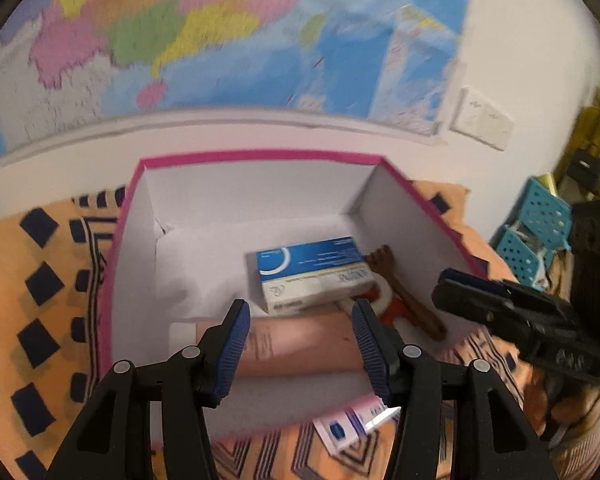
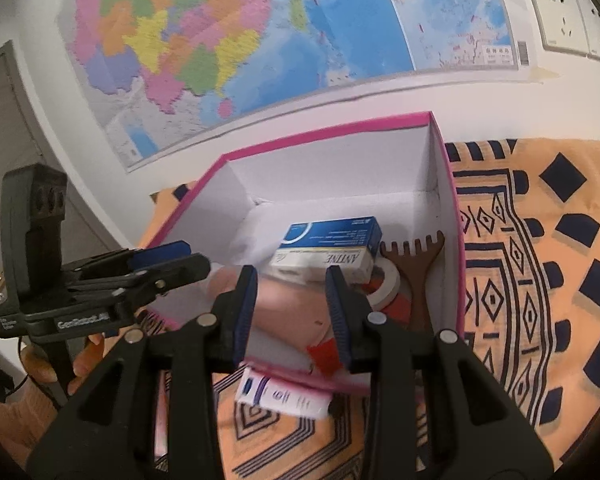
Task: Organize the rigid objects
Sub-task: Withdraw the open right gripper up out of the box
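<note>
Left tool [image 1: 298, 344] and right tool [image 2: 292, 312] both hang apart, empty, over the pink box [image 2: 324, 130], already holding carton [image 2: 332, 240], tube [image 1: 300, 344] and comb [image 2: 414, 268]; one small tube [image 2: 284, 398] waits outside.

The wall map [image 1: 204, 32] is smeared with blur in the left wrist view, its lettering unreadable. The pink tube [image 1: 300, 344] is partly covered by the left tongs [image 1: 300, 344]. The roll of tape [image 2: 384, 284] hides behind the medicine box [image 2: 328, 248]. The small white tube [image 2: 288, 396] on the near side is blurred, its print too small to tell.
</note>
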Demonstrator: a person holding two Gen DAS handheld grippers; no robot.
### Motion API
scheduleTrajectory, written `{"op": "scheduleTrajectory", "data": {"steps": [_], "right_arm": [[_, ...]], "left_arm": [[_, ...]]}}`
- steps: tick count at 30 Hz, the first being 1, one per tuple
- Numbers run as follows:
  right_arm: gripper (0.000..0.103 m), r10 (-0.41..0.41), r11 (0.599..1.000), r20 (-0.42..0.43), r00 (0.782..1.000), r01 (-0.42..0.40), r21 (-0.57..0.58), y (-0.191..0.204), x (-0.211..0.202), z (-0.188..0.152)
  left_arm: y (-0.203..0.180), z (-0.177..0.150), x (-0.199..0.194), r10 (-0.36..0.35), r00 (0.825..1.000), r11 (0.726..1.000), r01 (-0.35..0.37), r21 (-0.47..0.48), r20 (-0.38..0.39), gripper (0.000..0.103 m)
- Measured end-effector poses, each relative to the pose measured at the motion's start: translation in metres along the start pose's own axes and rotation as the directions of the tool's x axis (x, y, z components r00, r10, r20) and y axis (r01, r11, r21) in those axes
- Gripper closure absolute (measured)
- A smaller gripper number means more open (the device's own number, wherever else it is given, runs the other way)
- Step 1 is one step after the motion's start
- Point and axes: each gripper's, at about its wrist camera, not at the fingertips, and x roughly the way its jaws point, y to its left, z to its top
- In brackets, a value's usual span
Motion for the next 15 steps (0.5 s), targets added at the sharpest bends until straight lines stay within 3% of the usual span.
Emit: {"op": "scheduleTrajectory", "data": {"steps": [4,9,12,15], "right_arm": [[0.065,0.060,0.997,0.017,0.998,-0.059,-0.050,0.013,-0.024,-0.012],[0.062,0.121,0.990,-0.003,0.993,-0.121,-0.075,0.023,-0.043,-0.039],[0.059,0.089,0.994,-0.048,0.995,-0.092,-0.059,0.018,-0.035,-0.058],[0.059,0.052,0.999,-0.093,0.994,-0.052,0.003,0.001,-0.020,-0.070]], "left_arm": [[-0.004,-0.019,-0.026,-0.050,0.998,0.998,0.049,0.025,0.031,0.043],[-0.004,-0.050,-0.037,-0.203,0.979,0.979,0.203,-0.023,-0.019,0.041],[-0.015,-0.067,-0.030,-0.196,0.979,0.981,0.196,-0.003,-0.062,0.040],[-0.013,-0.080,-0.007,-0.167,0.975,0.986,0.162,-0.045,-0.146,0.040]]}}
